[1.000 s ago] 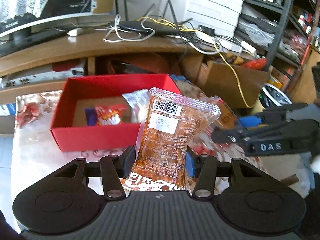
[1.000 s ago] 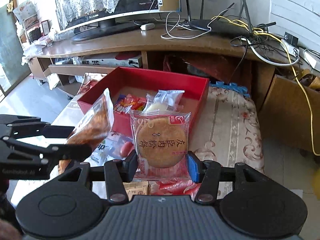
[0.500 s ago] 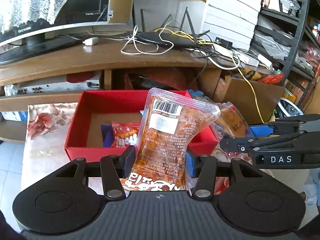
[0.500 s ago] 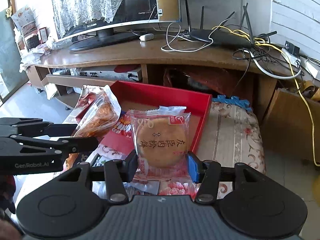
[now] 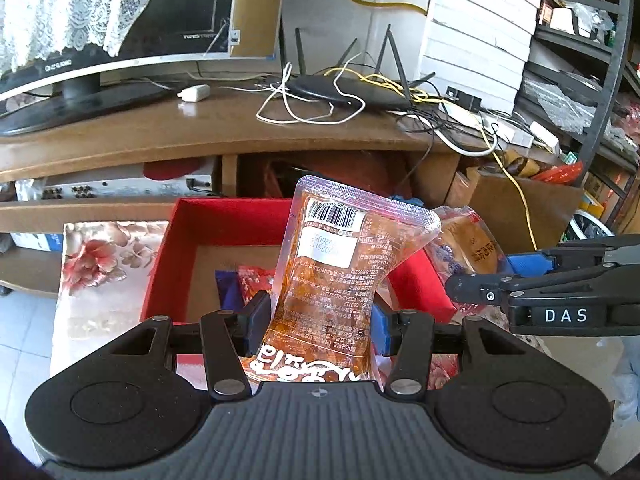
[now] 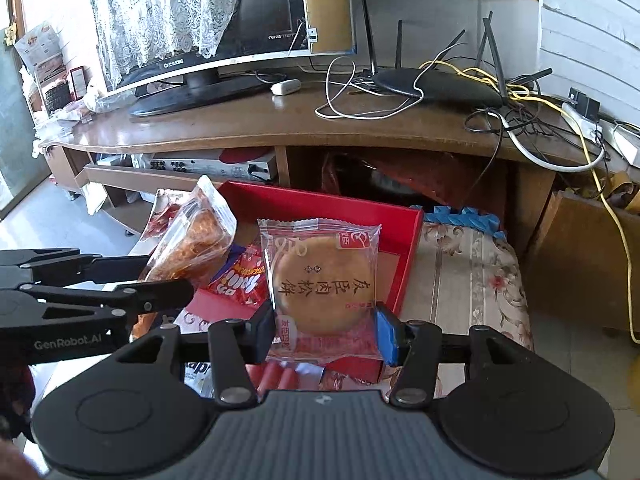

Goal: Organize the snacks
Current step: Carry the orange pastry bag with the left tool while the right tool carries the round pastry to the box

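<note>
My left gripper (image 5: pixel 318 322) is shut on a clear pouch of orange-brown snack (image 5: pixel 340 276) with a barcode label, held upright in front of the red box (image 5: pixel 224 216). My right gripper (image 6: pixel 325 330) is shut on a round pastry in a clear wrapper (image 6: pixel 320 284), held upright over the red box's (image 6: pixel 360 206) near right corner. The pouch also shows in the right wrist view (image 6: pixel 196 240), and the pastry in the left wrist view (image 5: pixel 468 246). A red-and-blue candy bag (image 6: pixel 240 282) lies in the box.
The box stands on a floral cloth (image 6: pixel 472 280). Several loose snack packets (image 6: pixel 280 376) lie under my right gripper. Behind is a wooden TV desk (image 6: pixel 280 128) with a monitor (image 6: pixel 224 20), router and tangled cables (image 6: pixel 440 88). A shelf rack (image 5: pixel 584 60) stands at far right.
Both grippers have risen and moved toward the red box with their packets. The box now sits lower and closer in both views. Both grips are unchanged.
</note>
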Tool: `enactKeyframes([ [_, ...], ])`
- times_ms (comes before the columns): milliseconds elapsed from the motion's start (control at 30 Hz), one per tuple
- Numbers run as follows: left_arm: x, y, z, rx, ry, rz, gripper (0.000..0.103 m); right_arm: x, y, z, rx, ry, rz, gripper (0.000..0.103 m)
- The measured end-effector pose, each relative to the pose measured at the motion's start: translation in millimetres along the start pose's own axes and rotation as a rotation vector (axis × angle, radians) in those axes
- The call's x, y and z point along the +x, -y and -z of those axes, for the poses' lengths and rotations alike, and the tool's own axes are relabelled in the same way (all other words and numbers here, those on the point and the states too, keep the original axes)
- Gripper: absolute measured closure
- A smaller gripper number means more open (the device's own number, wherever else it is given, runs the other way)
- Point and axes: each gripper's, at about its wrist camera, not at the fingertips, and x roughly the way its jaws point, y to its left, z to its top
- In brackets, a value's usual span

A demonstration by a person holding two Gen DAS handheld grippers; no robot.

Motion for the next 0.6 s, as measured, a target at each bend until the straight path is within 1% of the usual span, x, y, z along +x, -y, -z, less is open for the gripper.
enactKeyframes([
  [267, 11.0, -6.9, -10.5, -0.007, 0.01, -0.018, 0.045, 9.6, 4.1, -15.3, 0.015, 0.022, 0.009, 0.062],
  [600, 34.1, -18.0, -21.1, -0.025, 0.0, -0.047, 0.045, 34.8, 7.4, -33.3, 0.025, 0.016, 0.02, 0.062],
])
